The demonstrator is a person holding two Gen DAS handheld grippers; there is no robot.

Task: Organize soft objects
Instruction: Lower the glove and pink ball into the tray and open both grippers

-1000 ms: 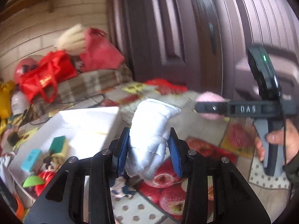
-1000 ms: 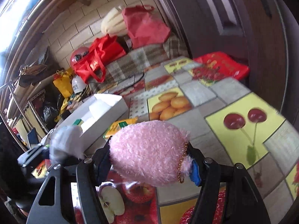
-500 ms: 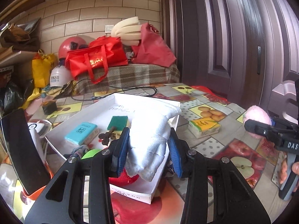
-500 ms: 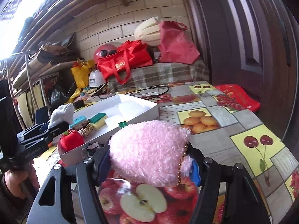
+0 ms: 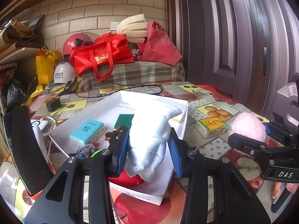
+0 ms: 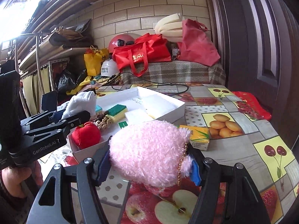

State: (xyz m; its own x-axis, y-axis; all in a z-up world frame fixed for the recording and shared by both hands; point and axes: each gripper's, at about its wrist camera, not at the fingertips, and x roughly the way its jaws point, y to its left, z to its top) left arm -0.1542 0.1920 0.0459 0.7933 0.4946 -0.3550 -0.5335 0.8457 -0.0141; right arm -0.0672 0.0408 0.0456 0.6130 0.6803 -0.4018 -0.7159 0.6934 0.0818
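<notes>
Both tongs were loaded: my left tongs (image 5: 147, 155) pinched a white cloth (image 5: 151, 132) above the white box (image 5: 184, 119), my right tongs (image 6: 149, 166) clamped a pink plush (image 6: 149, 151) over the bench (image 6: 243, 145). Neither was placed yet; a red plush apple (image 6: 86, 135) already lay inside. Each hand reached level, forward.

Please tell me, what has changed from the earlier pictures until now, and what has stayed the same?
The left tool swung from facing the door toward the white box, carrying the white cloth over its near end. The right tool turned the same way, bringing the pink plush toy nearer the box. Nothing was taken or released: both tools stay shut on their items, and the box contents look unmoved.
</notes>
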